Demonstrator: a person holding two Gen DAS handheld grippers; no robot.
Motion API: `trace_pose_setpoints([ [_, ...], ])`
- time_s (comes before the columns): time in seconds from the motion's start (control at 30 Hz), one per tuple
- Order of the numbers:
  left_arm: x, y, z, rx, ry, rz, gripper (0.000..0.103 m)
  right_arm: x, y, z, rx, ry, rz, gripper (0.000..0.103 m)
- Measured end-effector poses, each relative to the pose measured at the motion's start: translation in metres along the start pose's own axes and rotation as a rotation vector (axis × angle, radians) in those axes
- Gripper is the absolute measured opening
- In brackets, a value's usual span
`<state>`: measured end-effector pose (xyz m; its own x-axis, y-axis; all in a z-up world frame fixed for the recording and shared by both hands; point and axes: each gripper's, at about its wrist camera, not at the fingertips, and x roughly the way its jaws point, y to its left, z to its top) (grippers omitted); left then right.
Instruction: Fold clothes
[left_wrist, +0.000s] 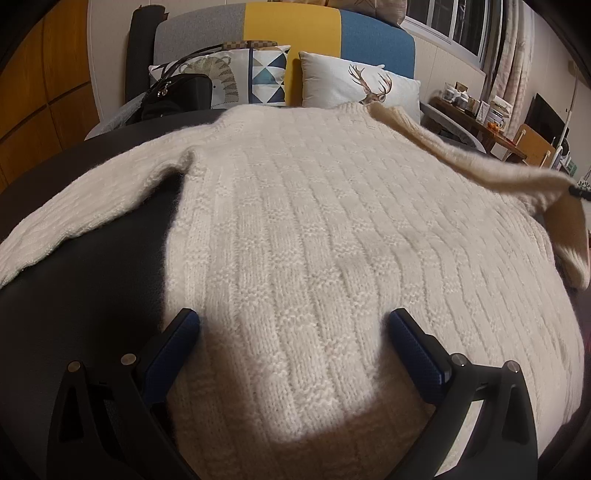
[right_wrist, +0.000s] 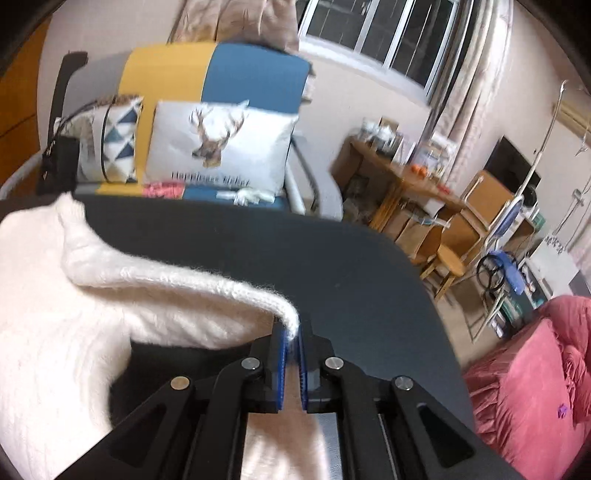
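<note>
A cream knit sweater (left_wrist: 314, 240) lies flat on a dark table (left_wrist: 92, 288), its left sleeve (left_wrist: 74, 206) spread out to the side. My left gripper (left_wrist: 295, 325) hovers open over the sweater's lower body, blue pads wide apart with nothing pinched. The right sleeve (left_wrist: 480, 162) is lifted off the table and stretches to the right edge of the left wrist view. In the right wrist view my right gripper (right_wrist: 291, 332) is shut on that sleeve (right_wrist: 184, 291), near its cuff, and holds it raised above the table (right_wrist: 332, 258).
Behind the table stands a sofa (left_wrist: 295, 33) in grey, yellow and blue, with patterned cushions (left_wrist: 354, 85) and a black handbag (left_wrist: 177, 96). To the right are a wooden side table (right_wrist: 406, 181), chairs and a red fabric heap (right_wrist: 535, 376).
</note>
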<state>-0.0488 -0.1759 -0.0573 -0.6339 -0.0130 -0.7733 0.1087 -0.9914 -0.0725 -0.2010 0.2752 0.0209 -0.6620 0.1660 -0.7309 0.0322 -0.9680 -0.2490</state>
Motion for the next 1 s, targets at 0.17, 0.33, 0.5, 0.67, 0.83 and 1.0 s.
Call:
trace_pose_setpoints([
  [0.17,0.000,0.002,0.001,0.002,0.002,0.001,0.103,0.037,-0.012,-0.016,0.067,0.100,0.075,0.019],
  [0.33,0.000,0.002,0.001,0.005,0.006,0.005,0.103,0.003,-0.058,-0.031,0.257,0.040,0.183,0.021],
  [0.5,-0.005,-0.010,0.011,0.016,0.034,0.041,0.103,-0.031,-0.107,-0.078,0.415,0.056,0.257,0.023],
  [0.67,-0.034,-0.054,0.039,0.012,-0.071,-0.052,0.102,-0.039,-0.116,-0.134,0.356,0.107,0.280,0.023],
  [0.83,-0.037,-0.130,0.044,0.137,-0.093,-0.130,0.102,-0.043,-0.092,-0.165,0.245,0.051,0.287,0.023],
  [1.0,-0.013,-0.188,0.022,0.286,-0.046,-0.095,0.102,-0.029,-0.086,-0.180,0.226,0.023,0.291,0.023],
])
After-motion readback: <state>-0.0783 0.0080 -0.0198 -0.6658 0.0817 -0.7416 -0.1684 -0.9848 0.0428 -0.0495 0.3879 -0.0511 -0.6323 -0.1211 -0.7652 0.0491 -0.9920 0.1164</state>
